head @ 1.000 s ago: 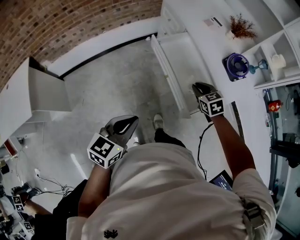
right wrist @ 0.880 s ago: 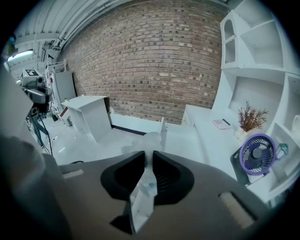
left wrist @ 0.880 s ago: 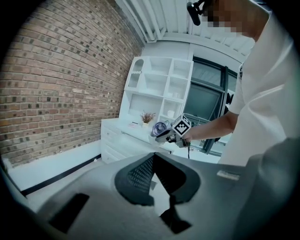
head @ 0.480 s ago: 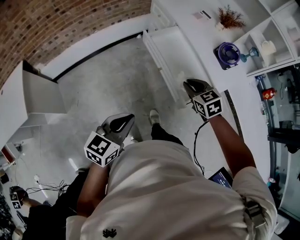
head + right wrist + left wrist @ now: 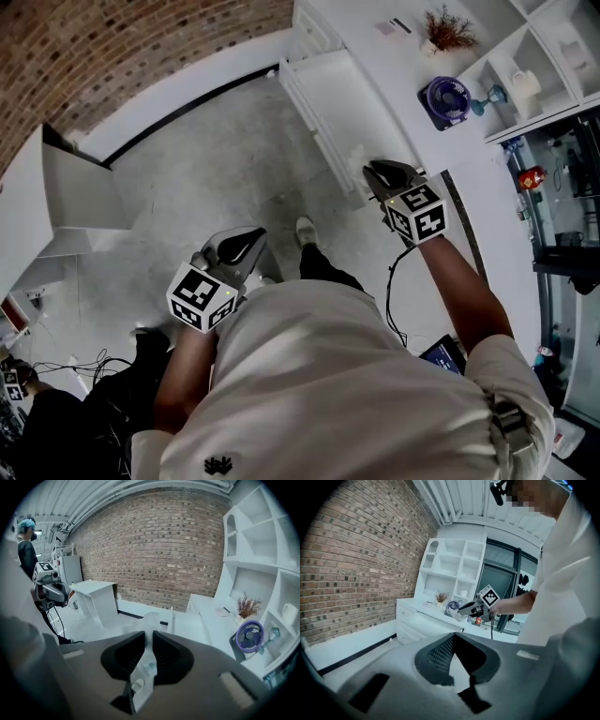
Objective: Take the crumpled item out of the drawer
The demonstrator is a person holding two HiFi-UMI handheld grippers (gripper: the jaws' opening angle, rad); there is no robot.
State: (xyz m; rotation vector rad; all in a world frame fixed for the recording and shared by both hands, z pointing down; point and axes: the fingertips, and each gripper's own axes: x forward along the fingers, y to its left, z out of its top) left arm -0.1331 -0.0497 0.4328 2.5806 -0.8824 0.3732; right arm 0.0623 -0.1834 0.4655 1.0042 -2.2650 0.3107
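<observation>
My right gripper (image 5: 370, 172) is shut on a crumpled, translucent white item (image 5: 359, 155), held just over the near end of the open white drawer (image 5: 323, 89). In the right gripper view the item (image 5: 149, 620) sticks up past the right gripper (image 5: 146, 633) and hangs down between the pads. The drawer (image 5: 185, 620) lies beyond it. From the left gripper view I see the right gripper (image 5: 474, 607) with the item (image 5: 453, 614) at its tip. My left gripper (image 5: 251, 236) is low by my hip over the floor, its jaws together and empty. Its tips (image 5: 453, 635) meet.
The white cabinet top (image 5: 375, 56) carries a purple fan (image 5: 443, 97) and a dried plant (image 5: 447, 30), with white shelves (image 5: 544, 66) to the right. A white side table (image 5: 70, 187) stands at the left. Cables (image 5: 84, 361) lie on the floor. Another person (image 5: 26, 541) stands behind.
The head view has shifted, so the drawer and cabinet sit higher and further left. The crumpled item now shows at the right gripper's tip. The left gripper stays by the hip.
</observation>
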